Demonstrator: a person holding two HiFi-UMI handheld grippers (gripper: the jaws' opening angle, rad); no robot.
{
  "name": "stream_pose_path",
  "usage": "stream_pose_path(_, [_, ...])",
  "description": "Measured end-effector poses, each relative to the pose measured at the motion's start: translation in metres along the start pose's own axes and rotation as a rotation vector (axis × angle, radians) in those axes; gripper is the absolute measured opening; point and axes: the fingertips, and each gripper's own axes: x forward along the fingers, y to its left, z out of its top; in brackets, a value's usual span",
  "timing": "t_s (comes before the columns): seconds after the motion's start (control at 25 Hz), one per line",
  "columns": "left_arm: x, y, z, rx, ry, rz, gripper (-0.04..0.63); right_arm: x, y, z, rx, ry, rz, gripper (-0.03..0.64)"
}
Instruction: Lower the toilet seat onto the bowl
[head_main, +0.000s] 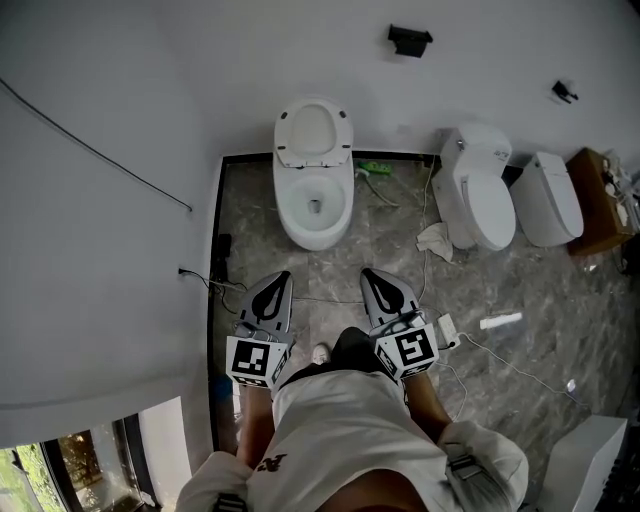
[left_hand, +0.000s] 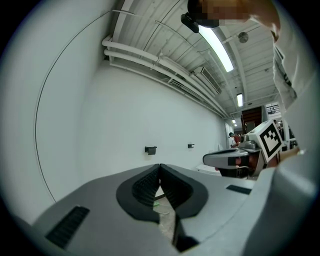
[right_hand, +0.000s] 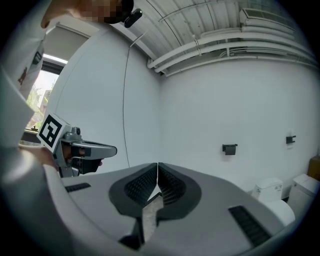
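The grey marble floor (head_main: 500, 290) fills the head view; at twelve o'clock the toilet bowl (head_main: 314, 232) stands against the white wall, with the toilet seat (head_main: 313, 131) upright behind it, so lowering is not yet begun and this reads as the approach; at six o'clock, well short of the bowl, the left claw (head_main: 282, 277) and right claw (head_main: 367, 272) point level toward it, each pinched together on nothing; next, one claw likely has to reach the seat's top edge and tip it forward gently.
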Motion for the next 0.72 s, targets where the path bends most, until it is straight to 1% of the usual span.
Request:
stream_pose_path(0.24, [0.021, 0.018, -0.001, -0.005, 0.008, -0.016, 0.023, 0.025, -0.009, 0.001, -0.008, 0.010, -0.011, 0.023])
stream_pose_path(0.52, [0.053, 0.039, -0.006, -0.012, 0.012, -0.015, 0.023, 0.057, -0.027, -0.003, -0.001, 0.019, -0.007, 0.023])
stream_pose_path(0.72, [0.083, 0.063, -0.013, -0.016, 0.024, 0.000, 0.023, 0.094, -0.045, -0.007, -0.009, 0.031, 0.007, 0.023])
